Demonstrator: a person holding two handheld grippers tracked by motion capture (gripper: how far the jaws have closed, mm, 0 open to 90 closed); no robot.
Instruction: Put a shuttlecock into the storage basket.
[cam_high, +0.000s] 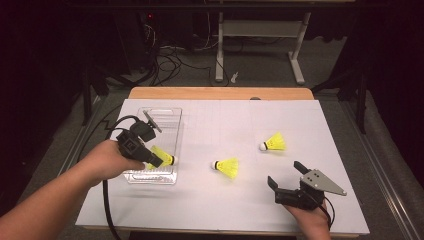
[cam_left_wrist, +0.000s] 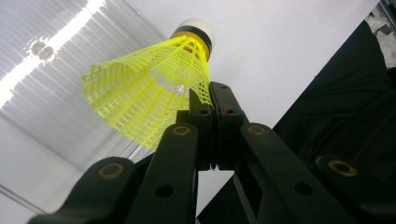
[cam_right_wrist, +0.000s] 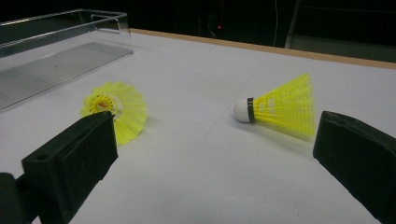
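**Inspector:** While the left gripper (cam_high: 159, 161) hangs over the clear plastic tray (cam_high: 172, 114) at the table's nine o'clock, I record its jaws fully closed, pinching the edge of the mesh skirt of a yellow shuttlecock (cam_left_wrist: 154, 88). From the left gripper view, the pads bite only a thin strip of netting; the white cork nose points away from the jaws.

**Assistant:** And the right gripper (cam_high: 286, 176)?

**Inspector:** Jaws wide apart, nothing between them, resting low at the table's five o'clock. It faces two loose shuttlecocks on the white sheet (cam_high: 240, 210): the middle shuttlecock (cam_high: 227, 167) near the centre and the far shuttlecock (cam_high: 273, 143) toward three o'clock, well apart from each other.

**Assistant:** Handling assessment?

**Inspector:** Judged very light; weight is no concern. The plastic skirt looks springy and open-meshed, so it should flex under pressure rather than crack, though a hard squeeze across the whole cone could deform it. The cork nose is rounded and likely to slip from flat pads.

**Assistant:** Recommended hold?

**Inspector:** Either the skirt rim, as the left jaws have it, or the narrow neck just behind the black band. On the far shuttlecock, lying on its side, the skirt's upper edge at twelve o'clock is the accessible point. Risk noted: being so light, a loose one may roll off when nudged.
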